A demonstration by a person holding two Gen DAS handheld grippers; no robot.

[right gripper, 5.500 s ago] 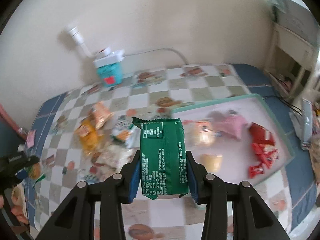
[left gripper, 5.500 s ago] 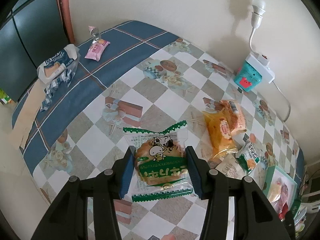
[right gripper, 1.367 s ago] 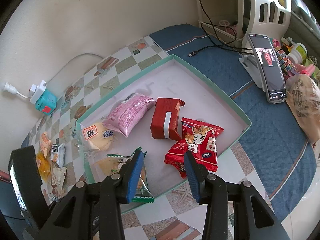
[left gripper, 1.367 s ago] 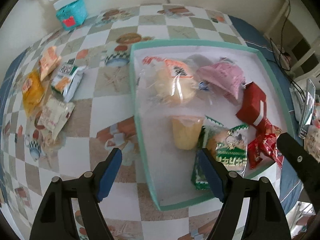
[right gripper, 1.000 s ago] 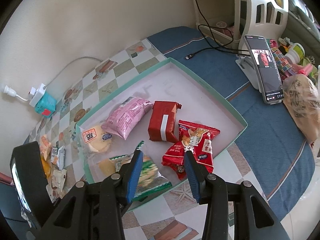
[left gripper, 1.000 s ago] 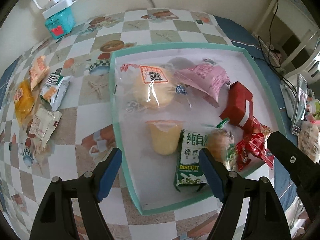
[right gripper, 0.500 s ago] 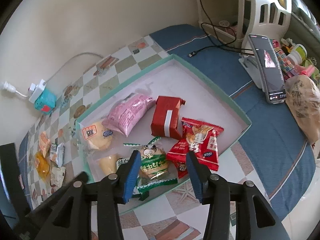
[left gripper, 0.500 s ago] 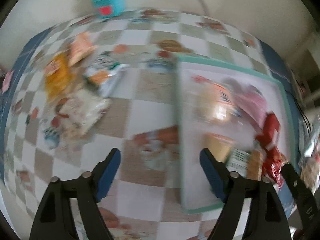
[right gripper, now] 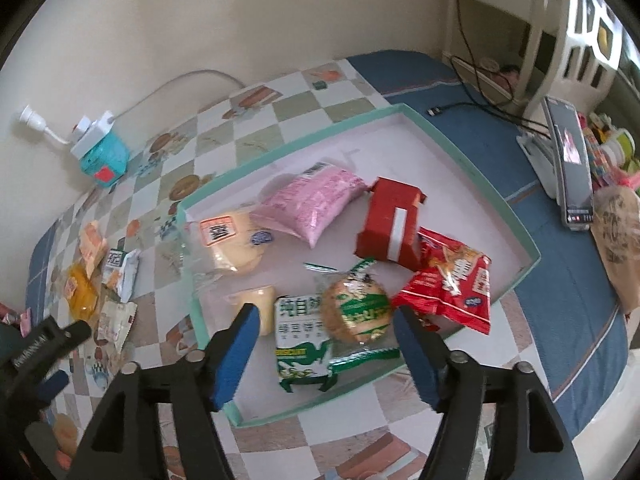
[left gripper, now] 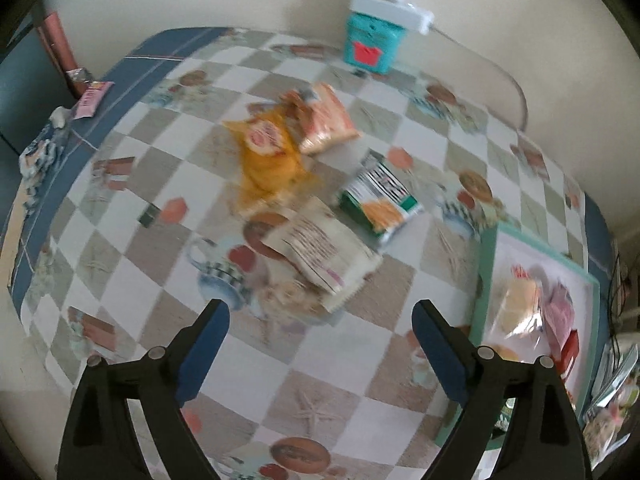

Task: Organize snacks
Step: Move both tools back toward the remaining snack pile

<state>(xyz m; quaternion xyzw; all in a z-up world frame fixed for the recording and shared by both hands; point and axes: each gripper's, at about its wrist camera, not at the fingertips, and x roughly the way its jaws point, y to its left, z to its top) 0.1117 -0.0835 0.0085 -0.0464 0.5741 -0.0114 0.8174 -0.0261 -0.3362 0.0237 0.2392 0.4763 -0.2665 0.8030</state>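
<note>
My left gripper (left gripper: 320, 356) is open and empty above the checkered tablecloth, just short of a white snack packet (left gripper: 320, 256). Beyond it lie a green-and-white packet (left gripper: 378, 200), a yellow packet (left gripper: 268, 156) and an orange packet (left gripper: 328, 120). My right gripper (right gripper: 326, 344) is open and empty over the near part of the teal tray (right gripper: 516, 216). Under it lie the green biscuit pack (right gripper: 300, 332) and the round cow bun (right gripper: 358, 312). The tray also holds a pink packet (right gripper: 312, 200), a red box (right gripper: 392, 224), red packets (right gripper: 452, 284), a bread bag (right gripper: 228, 240) and a yellow cup (right gripper: 252, 300).
A teal box with a white power strip (left gripper: 372, 36) stands at the wall. A phone on a stand (right gripper: 568, 160) and a brown bag (right gripper: 618, 240) sit right of the tray. A small pink packet (left gripper: 94, 98) lies at the far left table edge.
Both grippers let go of their snacks into the tray earlier. Over the last second my left gripper swung left from the tray to the loose packets. My right gripper opened wider and pulled back slightly.
</note>
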